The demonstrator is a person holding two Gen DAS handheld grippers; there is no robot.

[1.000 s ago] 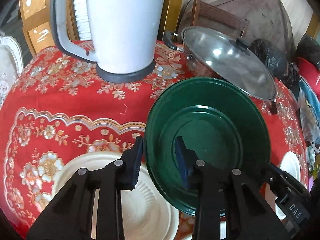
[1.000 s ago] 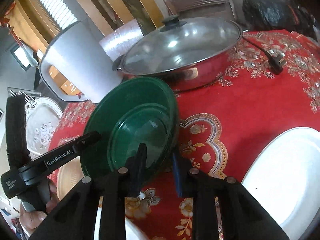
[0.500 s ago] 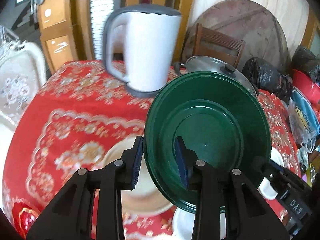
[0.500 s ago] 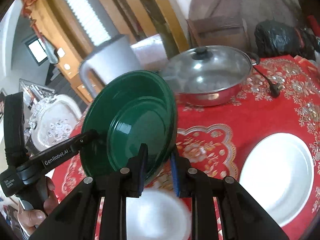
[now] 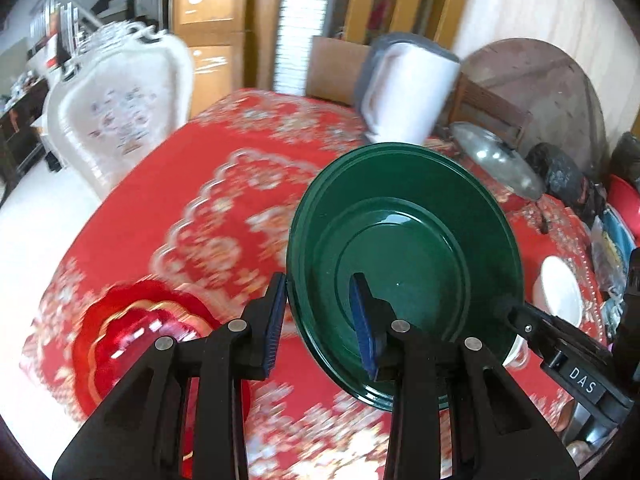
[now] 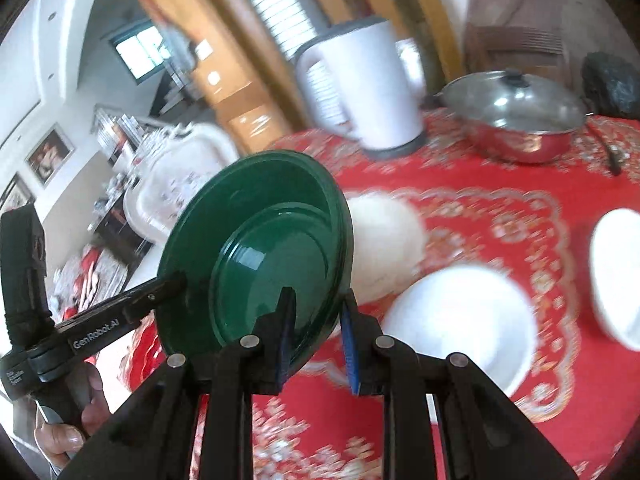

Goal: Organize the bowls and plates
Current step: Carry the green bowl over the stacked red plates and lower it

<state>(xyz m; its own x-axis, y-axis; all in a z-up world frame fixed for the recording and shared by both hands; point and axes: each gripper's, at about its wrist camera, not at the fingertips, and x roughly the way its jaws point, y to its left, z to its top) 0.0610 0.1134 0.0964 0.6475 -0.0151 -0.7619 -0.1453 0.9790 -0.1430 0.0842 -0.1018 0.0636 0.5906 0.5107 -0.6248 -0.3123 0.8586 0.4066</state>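
Green bowl [image 5: 404,268] had risen clear of the red cloth [image 5: 224,208], both grippers, left [image 5: 320,320] and right [image 6: 316,328], pinching its rim; we judged it bound for the red plate [image 5: 132,340].

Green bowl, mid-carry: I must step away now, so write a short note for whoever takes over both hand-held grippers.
Left hand-held gripper: shut on the green bowl, clamping its near rim.
Right hand-held gripper: shut on the same bowl's opposite rim.
The bowl is held tilted in the air above the red tablecloth.
On the table: red plate at the left, three white dishes to the right; kettle and lidded pan at the back.
Done: bowl lifted.
Left: set it down, probably by the other dishes, then sort the rest.
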